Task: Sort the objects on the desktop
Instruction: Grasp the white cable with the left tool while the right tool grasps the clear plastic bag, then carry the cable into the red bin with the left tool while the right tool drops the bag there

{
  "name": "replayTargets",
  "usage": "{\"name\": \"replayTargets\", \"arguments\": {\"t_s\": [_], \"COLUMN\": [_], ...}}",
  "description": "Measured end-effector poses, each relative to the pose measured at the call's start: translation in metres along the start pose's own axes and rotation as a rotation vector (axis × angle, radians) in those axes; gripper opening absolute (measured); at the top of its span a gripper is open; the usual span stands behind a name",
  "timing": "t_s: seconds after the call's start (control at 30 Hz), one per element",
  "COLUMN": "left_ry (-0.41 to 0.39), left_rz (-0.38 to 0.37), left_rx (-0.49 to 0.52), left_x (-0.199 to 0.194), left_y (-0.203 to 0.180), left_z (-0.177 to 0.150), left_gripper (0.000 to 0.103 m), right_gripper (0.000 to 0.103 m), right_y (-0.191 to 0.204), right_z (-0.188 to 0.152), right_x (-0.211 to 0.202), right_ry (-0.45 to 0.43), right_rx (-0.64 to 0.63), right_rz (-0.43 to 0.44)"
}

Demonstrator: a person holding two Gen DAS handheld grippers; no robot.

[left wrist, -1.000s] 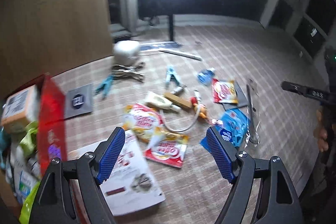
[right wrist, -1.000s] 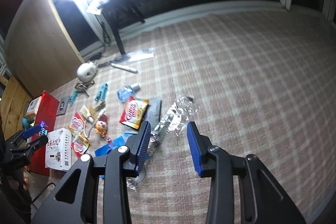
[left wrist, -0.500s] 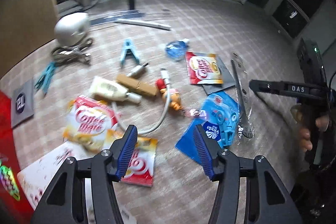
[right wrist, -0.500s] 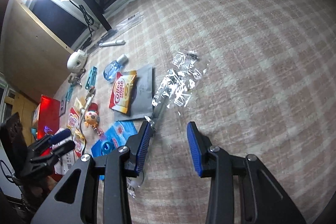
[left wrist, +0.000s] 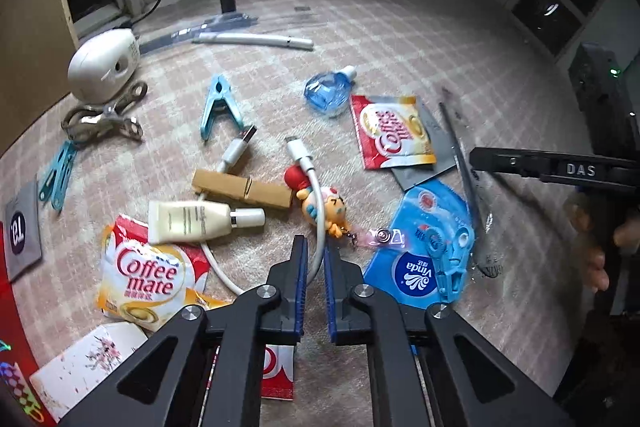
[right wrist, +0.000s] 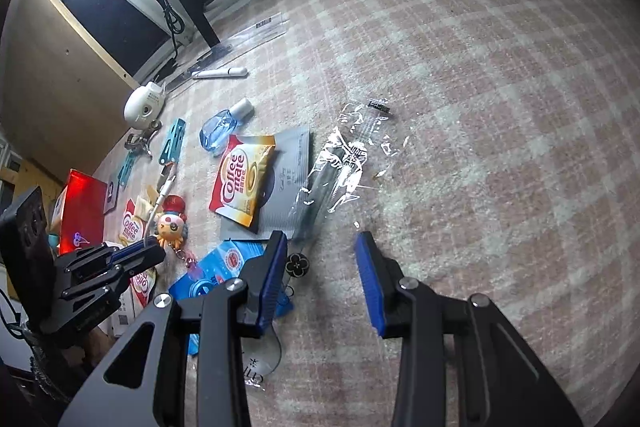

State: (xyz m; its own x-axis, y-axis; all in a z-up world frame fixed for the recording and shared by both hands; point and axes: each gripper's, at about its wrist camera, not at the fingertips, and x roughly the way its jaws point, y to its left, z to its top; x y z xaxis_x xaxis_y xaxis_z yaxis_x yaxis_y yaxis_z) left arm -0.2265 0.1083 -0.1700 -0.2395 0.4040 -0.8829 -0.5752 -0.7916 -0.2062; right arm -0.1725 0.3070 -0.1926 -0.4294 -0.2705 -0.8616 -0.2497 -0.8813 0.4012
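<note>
Now the white charging cable (left wrist: 316, 211) is the thing in play: it lies in a loop on the checked cloth of the table (left wrist: 400, 39), one plug end beside the small cartoon keychain figure (left wrist: 324, 211) and the other by the wooden clothespin (left wrist: 240, 187), and the left tool (left wrist: 315, 259) has just closed its blue pads on the stretch of cord nearest the camera. A second ago those jaws stood wide above the clutter; they have come down and in, and the cord is now pinched between them. That looks like the first pick of the sorting, with the cable caught but not yet lifted, since it rests flat on the cloth. Around it the rest waits untouched: a cream tube (left wrist: 200, 221) on a Coffee mate sachet (left wrist: 148, 275), a blue tissue pack (left wrist: 424, 259), a second sachet (left wrist: 390, 133), a blue clip (left wrist: 218, 107) and a small blue bottle (left wrist: 326, 93). Off to the side the right tool (right wrist: 322, 267) hangs part open and holds nothing, lower than before, over bare cloth just beside a crinkled clear wrapper (right wrist: 344, 163).
</note>
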Motion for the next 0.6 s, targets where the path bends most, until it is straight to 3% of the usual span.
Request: {"name": "replayTargets", "arguments": {"t_s": [0.13, 0.3, 0.33, 0.43, 0.5, 0.53, 0.6], "left_ry": [-0.036, -0.084, -0.093, -0.121, -0.142, -0.154, -0.180], "left_rz": [-0.024, -0.065, -0.067, -0.072, -0.083, -0.092, -0.109], "left_rx": [-0.004, -0.038, -0.040, -0.049, -0.060, -0.068, -0.086], "left_x": [-0.014, -0.037, -0.042, -0.058, -0.069, -0.074, -0.087], "left_y": [0.001, 0.005, 0.005, 0.007, 0.009, 0.010, 0.014], "left_z": [0.000, 0.001, 0.001, 0.001, 0.001, 0.000, -0.002], "left_gripper": [0.003, 0.003, 0.003, 0.003, 0.003, 0.003, 0.003], "right_gripper": [0.036, 0.036, 0.037, 0.054, 0.054, 0.052, 0.024], "right_y": [-0.009, 0.004, 0.008, 0.025, 0.038, 0.045, 0.053], "right_z": [0.001, 0.006, 0.007, 0.007, 0.003, 0.001, -0.003], "right_x": [-0.007, 0.001, 0.004, 0.011, 0.015, 0.018, 0.020], "right_ry": [-0.021, 0.002, 0.015, 0.019, 0.007, 0.001, 0.003], "right_rx": [0.064, 0.029, 0.029, -0.001, -0.066, -0.100, -0.161], "right_rz": [-0.016, -0.040, -0.033, -0.047, -0.109, -0.142, -0.187]}}
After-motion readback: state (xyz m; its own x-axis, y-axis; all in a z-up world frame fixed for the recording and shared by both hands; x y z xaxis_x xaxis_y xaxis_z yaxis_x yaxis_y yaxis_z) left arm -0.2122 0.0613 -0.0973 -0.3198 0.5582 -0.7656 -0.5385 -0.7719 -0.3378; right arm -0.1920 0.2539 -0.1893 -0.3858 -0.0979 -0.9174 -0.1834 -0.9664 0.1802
